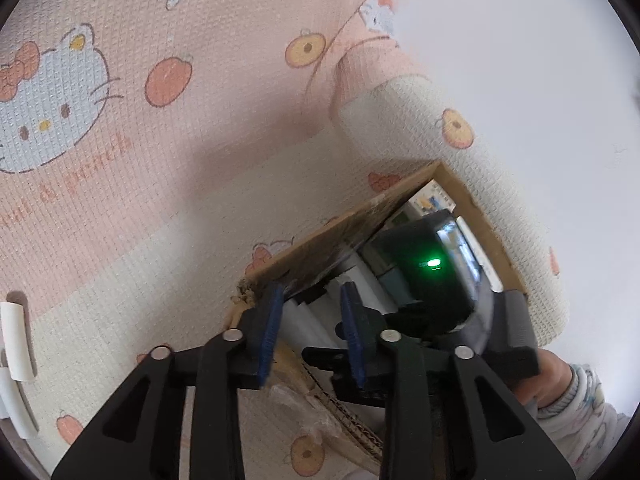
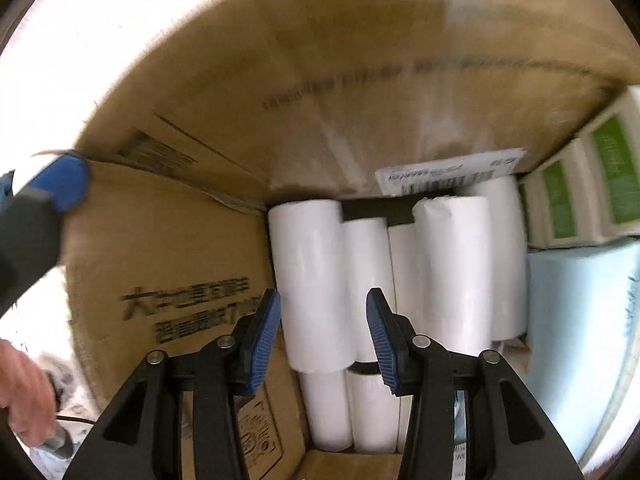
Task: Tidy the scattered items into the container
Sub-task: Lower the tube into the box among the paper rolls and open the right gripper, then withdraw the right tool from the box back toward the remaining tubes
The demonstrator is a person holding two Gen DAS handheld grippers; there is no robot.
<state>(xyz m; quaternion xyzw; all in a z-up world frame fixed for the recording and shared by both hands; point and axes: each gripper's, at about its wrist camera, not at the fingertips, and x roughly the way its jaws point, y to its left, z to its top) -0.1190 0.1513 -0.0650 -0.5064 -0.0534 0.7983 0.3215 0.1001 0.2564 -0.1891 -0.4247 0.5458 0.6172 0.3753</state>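
The cardboard box [image 2: 168,264] holds several white rolls [image 2: 312,280] packed side by side. My right gripper [image 2: 324,334] is open and empty, just above the rolls inside the box. My left gripper [image 1: 310,330] is open, with its left finger at the outside of the box wall [image 1: 320,240] and the other finger inside. The right gripper's black body [image 1: 424,268] with a green light fills the box opening in the left wrist view. A left blue fingertip [image 2: 68,184] shows at the box rim in the right wrist view.
The box stands on a pink and cream Hello Kitty blanket [image 1: 140,160]. Green-labelled white boxes [image 2: 580,196] and a pale blue pack [image 2: 580,332] sit at the right inside the box. A white roll [image 1: 14,344] lies on the blanket at far left.
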